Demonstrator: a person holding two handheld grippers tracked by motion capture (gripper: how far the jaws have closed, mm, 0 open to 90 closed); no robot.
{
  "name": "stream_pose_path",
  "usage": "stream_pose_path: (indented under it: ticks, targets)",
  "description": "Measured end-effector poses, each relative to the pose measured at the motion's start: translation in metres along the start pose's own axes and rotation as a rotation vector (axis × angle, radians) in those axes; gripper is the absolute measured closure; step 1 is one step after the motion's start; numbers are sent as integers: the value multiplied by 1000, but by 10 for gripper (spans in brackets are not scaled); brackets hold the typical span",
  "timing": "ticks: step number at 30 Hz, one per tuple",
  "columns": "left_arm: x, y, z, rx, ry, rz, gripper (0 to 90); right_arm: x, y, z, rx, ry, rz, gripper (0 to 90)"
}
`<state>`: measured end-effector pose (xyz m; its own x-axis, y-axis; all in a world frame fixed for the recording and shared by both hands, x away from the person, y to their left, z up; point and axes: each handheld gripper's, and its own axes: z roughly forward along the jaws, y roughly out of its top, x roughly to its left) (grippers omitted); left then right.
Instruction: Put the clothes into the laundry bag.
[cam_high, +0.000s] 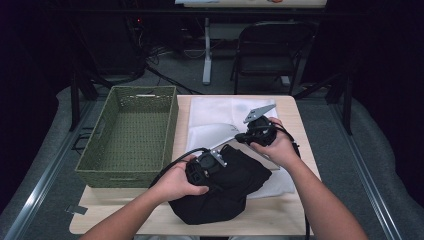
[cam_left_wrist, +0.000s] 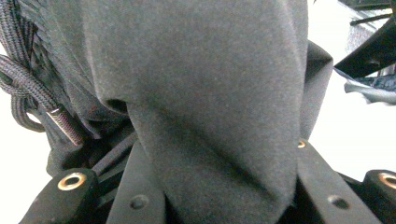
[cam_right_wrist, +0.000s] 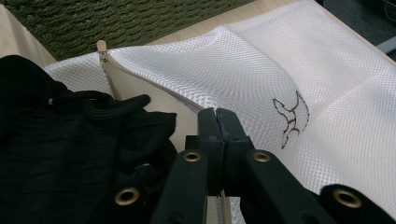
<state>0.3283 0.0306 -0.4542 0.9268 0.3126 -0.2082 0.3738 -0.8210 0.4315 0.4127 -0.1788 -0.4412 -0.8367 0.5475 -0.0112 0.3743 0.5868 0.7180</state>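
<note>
- Right now your left tongs (cam_high: 216, 161) are clamped on a fold of the black garment (cam_high: 220, 192), which lies heaped on the counter (cam_high: 280, 220) at its near edge, half over the white mesh bag (cam_high: 215, 117).
- Your right tongs (cam_right_wrist: 218, 122) are pinched tight on the bag's zipper edge, holding the mouth lifted just above the garment.
- Keep that right hold high and pulled away from you, so the opening stays a wide pocket, not a slit.
- Likely the next job is feeding the cloth in: lead with the fold you already hold and push it deep towards the bag's far end.
- Mind the drawstring cord (cam_left_wrist: 28, 88) with its metal tip; it hangs loose beside the fold and could snag on the zipper.
- Don't let go on the left until the bulk sits past the mouth, or the heap may slide back out.
- The green woven basket (cam_high: 131, 135) stands to the left, apart from all this; leave it be.
</note>
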Motion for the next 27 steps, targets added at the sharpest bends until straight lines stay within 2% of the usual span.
stream_pose_path:
  ticks: [2, 10, 16, 27]
  targets:
    - [4, 1, 2, 3, 0, 0, 676, 0, 0, 0, -2, 0, -2, 897]
    - [18, 3, 14, 7, -17, -38, 675, 1, 0, -2, -9, 1, -5, 897]
    - [29, 0, 22, 19, -12, -73, 675, 1, 0, -3, -9, 3, -9, 897]
    - [40, 1, 21, -4, 5, -121, 675, 7, 1, -3, -10, 12, -34, 897]
